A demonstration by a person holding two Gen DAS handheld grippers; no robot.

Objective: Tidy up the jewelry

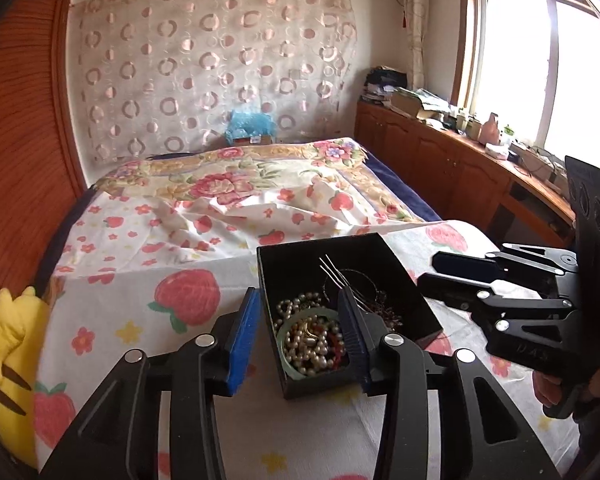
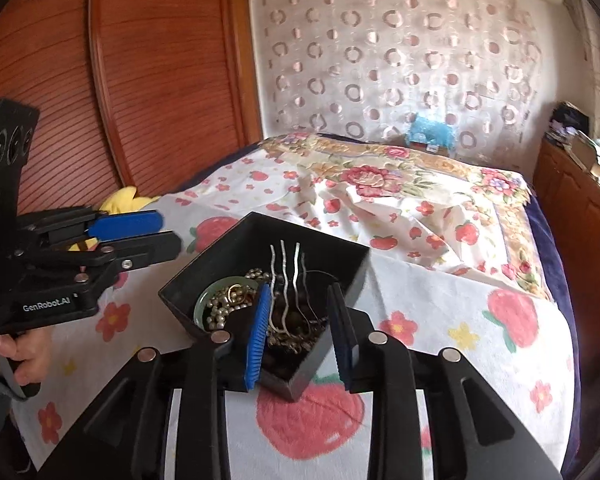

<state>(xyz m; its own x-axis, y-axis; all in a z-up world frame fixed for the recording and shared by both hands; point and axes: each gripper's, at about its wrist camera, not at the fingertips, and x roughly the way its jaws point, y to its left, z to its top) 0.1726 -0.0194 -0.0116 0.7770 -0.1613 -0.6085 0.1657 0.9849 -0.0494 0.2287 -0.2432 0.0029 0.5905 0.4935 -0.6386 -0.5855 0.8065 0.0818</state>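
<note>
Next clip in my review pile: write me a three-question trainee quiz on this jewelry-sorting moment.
1. True or false: the black box sits on a bare wooden floor.
2. What does the jade-green bangle encircle? A) pearl beads B) coins C) keys
3. Is either the left gripper or the right gripper holding anything?

Key: 1. False, it rests on the strawberry-print sheet. 2. A, pearl beads. 3. No, both stand open above the box.

Daylight from the blown-out window [image 1: 540,80] lights the room softly; fisheye edges bend and darken, focus mostly sharp.
</note>
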